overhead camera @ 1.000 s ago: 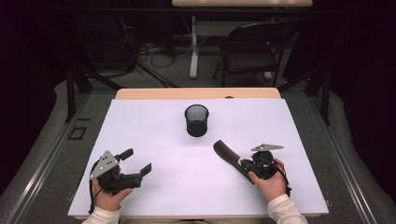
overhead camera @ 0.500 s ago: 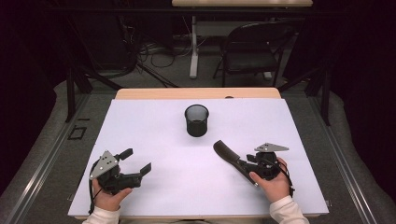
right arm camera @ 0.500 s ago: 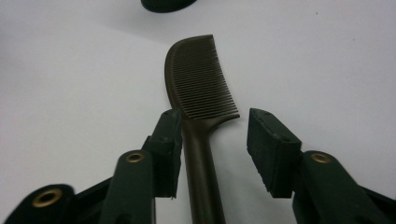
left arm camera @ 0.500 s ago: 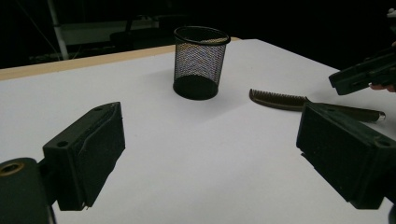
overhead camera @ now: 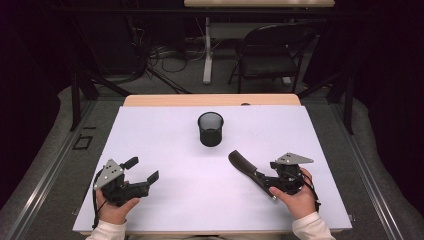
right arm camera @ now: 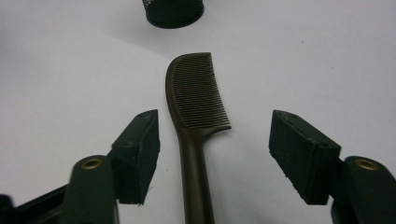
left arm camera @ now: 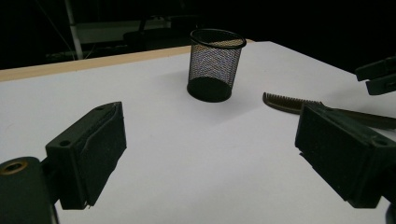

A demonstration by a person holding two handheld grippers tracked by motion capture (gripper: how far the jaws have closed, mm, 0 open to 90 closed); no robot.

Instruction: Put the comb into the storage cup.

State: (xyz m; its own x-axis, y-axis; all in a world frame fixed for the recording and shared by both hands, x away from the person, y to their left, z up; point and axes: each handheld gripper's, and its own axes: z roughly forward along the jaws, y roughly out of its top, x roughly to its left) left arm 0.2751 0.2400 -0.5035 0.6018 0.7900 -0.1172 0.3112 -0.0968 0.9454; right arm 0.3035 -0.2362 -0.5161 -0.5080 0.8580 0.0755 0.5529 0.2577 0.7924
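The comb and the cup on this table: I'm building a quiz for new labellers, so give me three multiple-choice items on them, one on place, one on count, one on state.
1. Where does the comb lie?
A. In the cup
B. Flat on the table, between the right gripper's fingers
C. Under the left gripper

2. How many cups stand on the table?
A. One
B. Two
C. Three

3. How is the right gripper?
A. Shut on the comb
B. Shut, empty
C. Open, clear of the comb

Key: 1 B, its handle runs between the fingers; 2 A, a single black mesh cup; 3 C, gaps show on both sides of the handle.
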